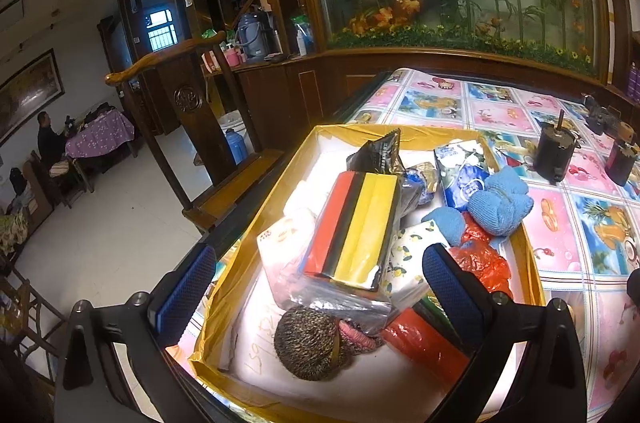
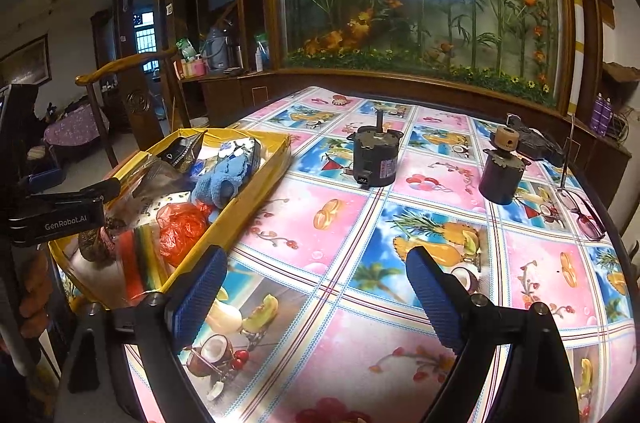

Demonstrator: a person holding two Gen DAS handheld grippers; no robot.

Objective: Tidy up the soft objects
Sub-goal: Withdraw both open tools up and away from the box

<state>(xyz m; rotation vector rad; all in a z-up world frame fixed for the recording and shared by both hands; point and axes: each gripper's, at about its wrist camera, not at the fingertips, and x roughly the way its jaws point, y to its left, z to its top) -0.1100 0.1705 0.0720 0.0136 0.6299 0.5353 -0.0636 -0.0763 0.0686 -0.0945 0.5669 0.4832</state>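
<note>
Left wrist view. The left gripper (image 1: 318,285) hangs over the yellow cardboard box (image 1: 276,179), jaws spread wide and grasping nothing. The box sits at the left edge of the table, on the fruit-patterned plastic tablecloth (image 1: 568,243). Inside the box, piled together: a block of red, black and yellow sponges in clear wrap (image 1: 356,235) on top at the middle; a speckled brown knitted ball (image 1: 308,343) at the near end, touching a pink knitted piece (image 1: 356,335); a crumpled red plastic bag (image 1: 484,263) against the right wall; a light-blue knitted sock bundle (image 1: 496,203) resting on the right rim; a blue-and-white tissue pack (image 1: 460,171) and a black foil pouch (image 1: 380,151) toward the far end; a white cloth with small yellow prints (image 1: 408,255) just beside the sponges. A dark cylindrical motor (image 1: 554,151) stands on the tablecloth, well apart from the box.

Right wrist view. The right gripper (image 2: 316,299) hovers above bare tablecloth near the front edge, jaws released, nothing between the blue pads (image 2: 434,299). The box lies to its left, near the table's left edge, with the sock bundle, red bag and sponges visible inside. The left gripper's black body, lettered "GenRobot.AI", reaches over the box's near end. The dark motor stands upright mid-table; a second purple-dark motor with a wooden pulley (image 2: 502,175) stands toward the right edge. A pair of glasses (image 2: 584,215) lies at the right edge.
</note>
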